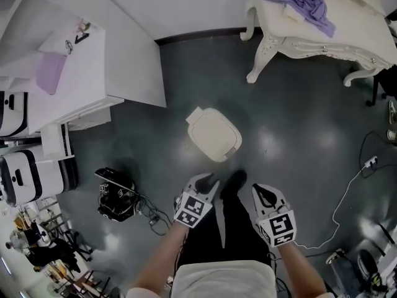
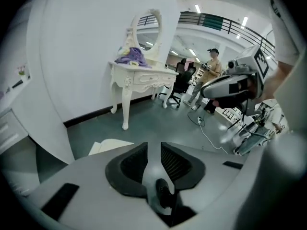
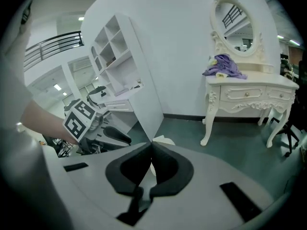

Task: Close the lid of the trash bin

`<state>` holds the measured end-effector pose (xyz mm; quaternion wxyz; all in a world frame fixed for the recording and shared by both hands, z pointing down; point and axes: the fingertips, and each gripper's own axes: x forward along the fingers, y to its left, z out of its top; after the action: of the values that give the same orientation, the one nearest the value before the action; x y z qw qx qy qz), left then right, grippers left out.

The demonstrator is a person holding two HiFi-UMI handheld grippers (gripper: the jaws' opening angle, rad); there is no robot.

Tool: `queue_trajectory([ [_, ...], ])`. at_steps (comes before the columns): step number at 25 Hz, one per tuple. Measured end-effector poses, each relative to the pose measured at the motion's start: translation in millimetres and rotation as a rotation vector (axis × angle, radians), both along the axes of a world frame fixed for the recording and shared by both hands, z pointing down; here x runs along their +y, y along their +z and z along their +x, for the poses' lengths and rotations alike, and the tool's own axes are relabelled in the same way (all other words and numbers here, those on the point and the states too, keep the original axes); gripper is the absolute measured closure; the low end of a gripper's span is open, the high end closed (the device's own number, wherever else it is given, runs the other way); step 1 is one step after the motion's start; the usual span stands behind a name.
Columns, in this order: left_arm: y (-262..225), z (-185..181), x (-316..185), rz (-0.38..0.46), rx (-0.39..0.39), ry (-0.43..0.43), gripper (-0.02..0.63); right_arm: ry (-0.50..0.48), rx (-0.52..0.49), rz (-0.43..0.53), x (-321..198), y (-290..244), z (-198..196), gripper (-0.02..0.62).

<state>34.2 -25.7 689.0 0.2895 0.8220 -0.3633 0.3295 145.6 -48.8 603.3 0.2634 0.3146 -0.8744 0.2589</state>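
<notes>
I'm looking down at a person who is wearing a pale grey top (image 1: 223, 278), black trousers (image 1: 214, 231) and a black shoe (image 1: 234, 180). I'm seeing the left gripper (image 1: 208, 180) and the right gripper (image 1: 263, 191) as smooth light-grey shells. Each one is carrying black ribbed pads (image 2: 175, 162) set in a rounded black surround. Each is also bearing a white cube (image 1: 192, 210) with black square markers behind the jaws. Dark rectangular slots (image 3: 237, 200) are showing in the shell on either side of the pads.
</notes>
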Motion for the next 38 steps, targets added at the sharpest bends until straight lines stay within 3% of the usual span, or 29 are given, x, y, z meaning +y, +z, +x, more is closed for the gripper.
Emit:
queue_trajectory([
  [7,-95,-26,42,0.081,0.06,-0.055,0.554,-0.009,0.022,0.065,33,-69,-17,0.583],
  [16,-169,-59,104,0.18,0.105,-0.045,0.576,0.03,0.07,0.17,96,-125,-36,0.583],
  [25,-243,-81,165,0.282,0.142,-0.031,0.592,0.074,0.034,0.238,163,-189,-56,0.583],
  [31,-273,-76,201,0.312,0.174,-0.066,0.592,0.088,0.017,0.303,191,-228,-47,0.583],
  [38,-297,-63,208,0.331,0.19,-0.175,0.592,0.057,0.003,0.327,197,-246,-20,0.584],
])
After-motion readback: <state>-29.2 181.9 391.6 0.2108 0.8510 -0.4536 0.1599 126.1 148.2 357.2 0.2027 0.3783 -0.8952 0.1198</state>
